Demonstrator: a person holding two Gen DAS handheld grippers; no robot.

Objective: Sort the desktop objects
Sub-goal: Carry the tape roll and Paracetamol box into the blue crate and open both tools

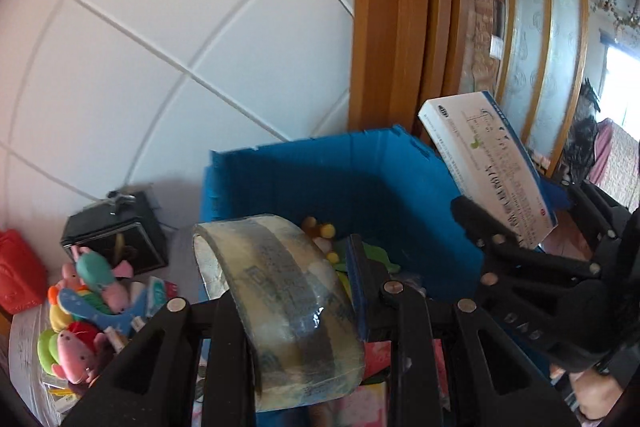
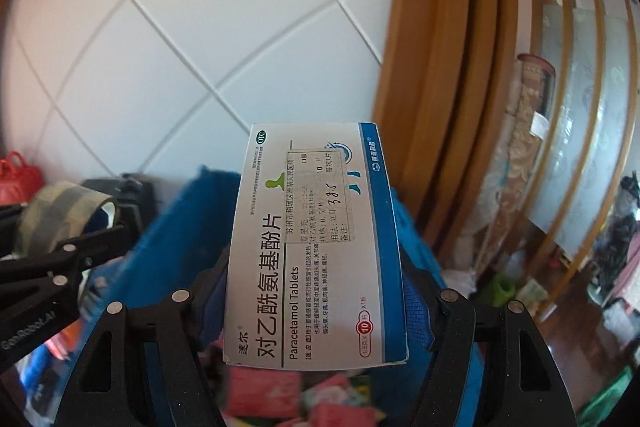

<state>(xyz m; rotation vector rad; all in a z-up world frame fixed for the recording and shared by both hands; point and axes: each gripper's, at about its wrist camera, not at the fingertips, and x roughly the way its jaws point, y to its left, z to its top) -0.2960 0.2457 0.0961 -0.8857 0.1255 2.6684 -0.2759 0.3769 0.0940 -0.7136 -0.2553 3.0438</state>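
Mid-sort: left gripper pinching tape roll, right gripper clamping paracetamol box, both above blue bin; 2 items undropped, plush toys still outside

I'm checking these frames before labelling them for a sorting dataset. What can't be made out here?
- Floor of the blue plastic bin: hidden in the left wrist view behind the clear packing tape roll held in the left gripper.
- Bin contents, right wrist view: blurred, and covered by the white-and-blue paracetamol tablet box held in the right gripper.
- Plush toy pile: cut off by the fisheye edge.
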